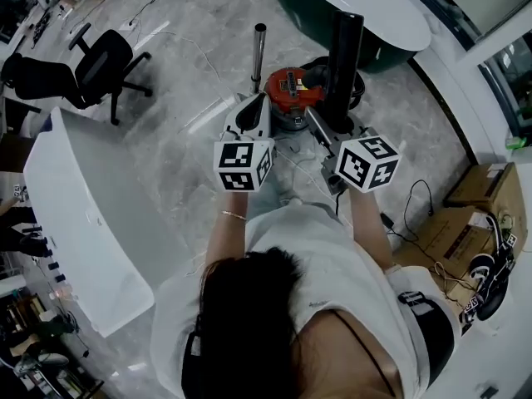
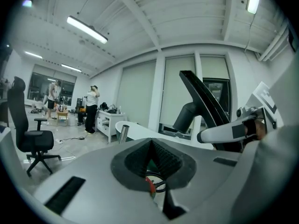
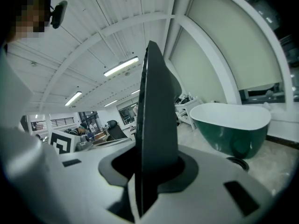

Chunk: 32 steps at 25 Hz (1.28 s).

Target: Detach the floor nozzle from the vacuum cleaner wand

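**Head view.**
- Landmark: red vacuum canister [image 1: 289,90] on the grey floor, ahead of the person.
- Wand [image 1: 259,55]: metal tube, upright, just left of the canister, its top end bare.
- Floor nozzle [image 1: 343,56]: black, standing on end just right of the canister, apart from the wand.
- Right gripper [image 1: 326,127]: below and right of the canister, at the nozzle's lower end.
- Left gripper [image 1: 256,105]: just below and left of the canister, touching nothing.
- Green bathtub [image 1: 332,11] with white rim: beyond the canister.
- Black office chair [image 1: 100,66]: well left of it.
- Cardboard boxes [image 1: 486,202]: well right of it.

**Left gripper view.**
- Left gripper [image 2: 151,146]: jaws pressed together, nothing between the pads.
- A sliver of the canister [image 2: 148,183] shows in the gap under them.
- Wand [image 2: 124,133]: above and left of that sliver.
- Floor nozzle [image 2: 201,101]: above and right of it, a tilted slab with a grey neck.
- Right gripper [image 2: 233,130]: beside the nozzle.
- Office chair [image 2: 32,134]: far left.

**Right gripper view.**
- Right gripper [image 3: 152,169]: clamped on the floor nozzle [image 3: 156,125], which rises edge-on from between the pads.
- Canister not visible here.
- Bathtub [image 3: 233,125]: right of the nozzle.
- Left gripper's marker cube [image 3: 63,141]: left of the nozzle.
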Tool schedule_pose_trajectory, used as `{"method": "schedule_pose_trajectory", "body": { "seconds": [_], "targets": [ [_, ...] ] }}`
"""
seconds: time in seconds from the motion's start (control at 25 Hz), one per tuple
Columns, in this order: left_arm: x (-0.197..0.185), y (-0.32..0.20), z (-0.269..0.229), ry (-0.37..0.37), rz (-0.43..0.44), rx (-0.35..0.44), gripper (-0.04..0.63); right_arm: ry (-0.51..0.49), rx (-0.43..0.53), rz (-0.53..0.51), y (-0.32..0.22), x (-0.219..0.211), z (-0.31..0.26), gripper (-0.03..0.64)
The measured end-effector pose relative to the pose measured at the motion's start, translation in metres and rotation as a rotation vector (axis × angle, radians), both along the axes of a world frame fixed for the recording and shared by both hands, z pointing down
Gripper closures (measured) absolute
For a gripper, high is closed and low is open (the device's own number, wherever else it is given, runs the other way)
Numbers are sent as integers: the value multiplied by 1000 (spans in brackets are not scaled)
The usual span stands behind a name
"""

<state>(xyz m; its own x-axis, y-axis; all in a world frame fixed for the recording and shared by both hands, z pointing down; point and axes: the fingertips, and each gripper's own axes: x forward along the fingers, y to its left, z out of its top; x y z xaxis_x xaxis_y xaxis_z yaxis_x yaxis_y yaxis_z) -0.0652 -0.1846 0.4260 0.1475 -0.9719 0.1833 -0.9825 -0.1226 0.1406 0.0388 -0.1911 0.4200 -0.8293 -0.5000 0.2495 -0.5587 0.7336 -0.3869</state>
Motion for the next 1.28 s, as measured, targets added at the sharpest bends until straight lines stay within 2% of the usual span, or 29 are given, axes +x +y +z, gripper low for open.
{"method": "schedule_pose_trajectory", "body": {
  "seconds": [0.2, 0.44, 0.64, 1.28],
  "targets": [
    [25, 21, -6, 28, 33, 33, 592, 9, 25, -30, 17, 7, -1, 502],
    [39, 31, -6, 21, -4, 15, 592, -16, 15, -60, 32, 19, 3, 502],
    [53, 35, -10, 15, -14, 2, 592, -24, -7, -44, 32, 35, 6, 502],
    [61, 52, -6, 13, -17, -58, 592, 9, 0, -11, 43, 28, 4, 502]
  ]
}}
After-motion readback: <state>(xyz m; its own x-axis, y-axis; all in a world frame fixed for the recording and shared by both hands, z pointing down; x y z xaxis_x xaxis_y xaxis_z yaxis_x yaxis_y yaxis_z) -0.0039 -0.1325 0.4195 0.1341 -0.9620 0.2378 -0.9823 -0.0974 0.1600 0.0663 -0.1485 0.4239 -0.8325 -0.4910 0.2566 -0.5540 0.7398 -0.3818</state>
